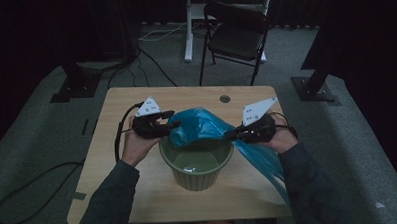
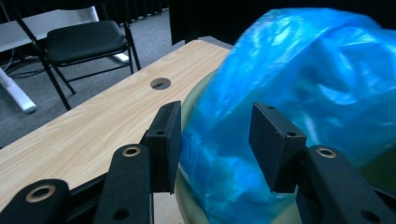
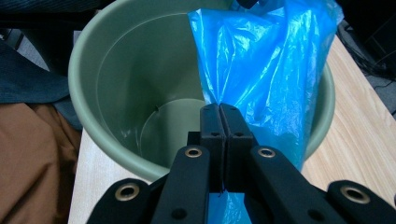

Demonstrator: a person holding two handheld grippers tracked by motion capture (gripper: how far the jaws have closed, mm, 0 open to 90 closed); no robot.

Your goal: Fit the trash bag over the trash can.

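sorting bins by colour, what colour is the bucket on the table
Pale olive green; the bucket shows best in the right gripper view.

No text, label, brand, number or sign is showing legibly on the blue plastic bag [image 1: 202, 124], the green bucket [image 1: 196, 167], the worktop [image 1: 123, 159] or the folding chair [image 1: 236, 33]; every visible surface is appearing plain and unmarked.

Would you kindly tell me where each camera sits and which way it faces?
High view: above the person's side, looking down on the table; forearms and both hands show.
Left gripper view: on the left gripper, facing the blue bag; its open fingers show.
Right gripper view: on the right gripper, looking into the green bin; its fingers pinch the bag.
All three share the bag.
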